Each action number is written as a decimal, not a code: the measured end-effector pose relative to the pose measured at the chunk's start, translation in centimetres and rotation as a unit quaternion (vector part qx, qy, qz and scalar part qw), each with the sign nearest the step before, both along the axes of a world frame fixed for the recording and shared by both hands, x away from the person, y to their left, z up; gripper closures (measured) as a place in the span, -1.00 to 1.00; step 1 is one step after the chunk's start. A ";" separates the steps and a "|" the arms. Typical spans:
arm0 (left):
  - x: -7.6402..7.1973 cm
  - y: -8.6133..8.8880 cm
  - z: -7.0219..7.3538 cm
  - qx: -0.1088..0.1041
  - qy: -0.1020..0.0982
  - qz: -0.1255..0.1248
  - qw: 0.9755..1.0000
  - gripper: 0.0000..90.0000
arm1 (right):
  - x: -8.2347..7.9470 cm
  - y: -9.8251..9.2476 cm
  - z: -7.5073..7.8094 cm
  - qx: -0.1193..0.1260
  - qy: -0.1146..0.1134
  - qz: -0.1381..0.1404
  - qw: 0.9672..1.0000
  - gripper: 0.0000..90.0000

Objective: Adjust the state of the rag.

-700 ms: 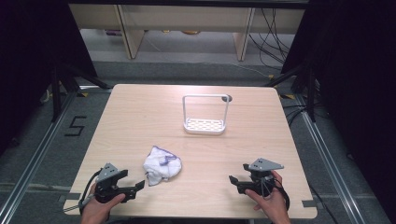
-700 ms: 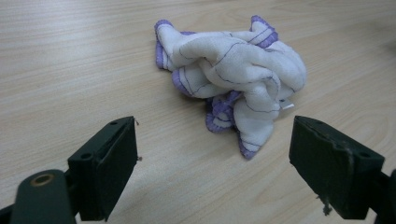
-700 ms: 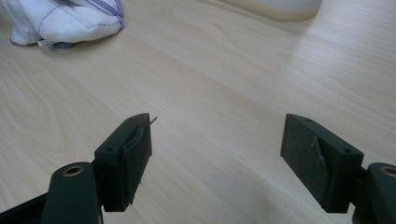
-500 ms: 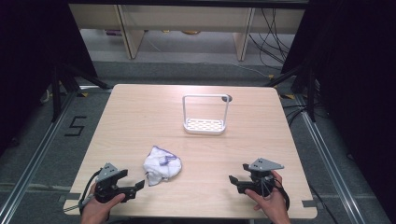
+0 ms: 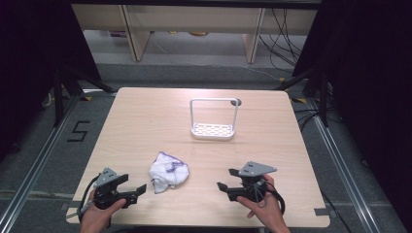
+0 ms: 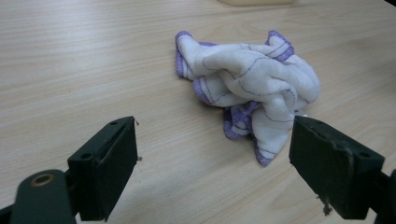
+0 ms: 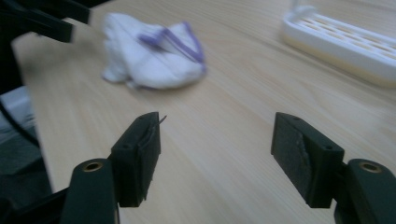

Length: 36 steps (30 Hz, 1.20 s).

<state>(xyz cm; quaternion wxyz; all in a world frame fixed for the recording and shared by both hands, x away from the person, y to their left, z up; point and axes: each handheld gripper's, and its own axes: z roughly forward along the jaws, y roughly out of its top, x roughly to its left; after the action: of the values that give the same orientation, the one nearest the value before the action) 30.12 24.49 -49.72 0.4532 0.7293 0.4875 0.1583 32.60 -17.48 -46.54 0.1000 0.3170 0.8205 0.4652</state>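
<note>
A pale wood-grain table (image 5: 145,121) fills the middle of the high view, with a white wire-handled rack (image 5: 213,130) standing above centre. A crumpled white cloth with purple trim (image 5: 168,171) lies lower left of centre, just ahead of the left gripper (image 5: 138,190), whose jaws stand wide apart and empty. The right gripper (image 5: 226,180), at lower right, is likewise spread open, holding nothing.

Each black claw (image 5: 140,188) carries a grey three-cornered plate.
</note>
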 end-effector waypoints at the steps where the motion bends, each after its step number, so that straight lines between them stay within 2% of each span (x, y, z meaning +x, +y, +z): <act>1: 0.0 0.2 0.1 0.005 -0.001 0.001 1.000 -0.67 | 0.2 1.7 0.4 0.003 -0.002 0.020 1.000 -0.17; 2: 0.0 0.2 0.1 0.003 -0.001 0.003 1.000 -0.67 | 0.2 1.7 0.4 0.003 -0.002 0.020 1.000 -0.17; 3: 0.0 0.6 0.2 0.001 -0.003 0.009 1.000 -0.67 | 0.6 3.4 0.6 -0.004 -0.012 0.037 0.999 -0.14; 4: 0.0 0.6 0.2 0.001 -0.003 0.009 1.000 -0.67 | 0.6 3.4 0.6 -0.004 -0.012 0.037 0.999 -0.14; 5: 0.0 0.7 0.2 -0.001 -0.004 0.010 1.000 -0.67 | 0.8 4.2 0.7 -0.008 -0.021 0.049 0.999 -0.12; 6: 0.0 1.0 0.3 0.005 0.000 0.016 1.000 -0.67 | 1.1 5.8 0.7 -0.015 -0.020 0.062 0.998 -0.07; 7: 0.0 1.0 0.3 0.005 0.000 0.016 1.000 -0.67 | 1.1 5.8 0.7 -0.015 -0.020 0.062 0.998 -0.07; 8: 0.1 1.2 0.3 -0.003 -0.001 0.015 1.000 -0.67 | 1.3 6.6 0.6 -0.019 -0.028 0.073 0.997 -0.05; 9: 0.0 1.5 0.4 0.001 -0.001 0.024 1.000 -0.67 | 1.7 8.1 0.5 -0.026 -0.033 0.085 0.995 0.02; 10: 0.0 1.5 0.4 0.001 -0.001 0.024 1.000 -0.67 | 1.7 8.1 0.5 -0.026 -0.033 0.085 0.995 0.02; 11: 0.1 1.7 0.3 0.002 0.001 0.025 1.000 -0.67 | 1.9 9.4 0.5 -0.028 -0.023 0.092 0.995 0.06; 12: 0.1 1.7 0.3 0.002 0.001 0.025 1.000 -0.67 | 1.9 9.4 0.5 -0.028 -0.023 0.092 0.995 0.06; 13: 0.1 1.7 0.2 0.007 0.007 0.030 0.999 -0.67 | 2.2 10.8 0.4 -0.030 -0.029 0.103 0.994 0.12; 15: 0.1 1.8 0.1 0.006 0.008 0.030 1.000 -0.67 | 2.5 12.1 0.2 -0.034 -0.032 0.114 0.992 0.15; 16: 0.1 1.8 0.1 0.006 0.008 0.030 1.000 -0.67 | 2.5 12.1 0.2 -0.034 -0.032 0.114 0.992 0.15; 17: 0.2 1.8 0.0 0.008 0.010 0.028 1.000 -0.67 | 2.8 13.2 0.0 -0.039 -0.029 0.121 0.991 0.18; 18: 0.2 1.8 0.0 0.008 0.010 0.028 1.000 -0.67 | 2.8 13.2 0.0 -0.039 -0.029 0.121 0.991 0.18; 23: 0.3 1.8 -0.2 0.012 0.013 0.030 0.999 -0.67 | 3.5 15.7 -0.4 -0.046 -0.043 0.137 0.989 0.30; 30: 0.3 1.8 -0.1 0.014 0.015 0.029 0.999 -0.67 | 4.1 17.8 -0.5 -0.049 -0.041 0.130 0.989 0.33; 32: 0.3 1.8 -0.2 0.015 0.015 0.029 0.999 -0.67 | 4.3 18.5 -0.8 -0.057 -0.037 0.132 0.989 0.35; 33: 0.2 1.7 -0.2 0.016 0.015 0.028 0.999 -0.67 | 4.5 19.2 -1.2 -0.079 -0.043 0.135 0.987 0.46; 36: 0.2 1.7 -0.1 0.015 0.013 0.028 0.999 -0.67 | 4.7 19.4 -1.5 -0.090 -0.047 0.142 0.985 0.79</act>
<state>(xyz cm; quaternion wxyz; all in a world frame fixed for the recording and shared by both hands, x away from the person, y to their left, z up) 30.34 26.18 -49.85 0.4312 0.7238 0.5116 0.1683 37.30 1.94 -48.08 0.0990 0.1646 0.8900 0.4134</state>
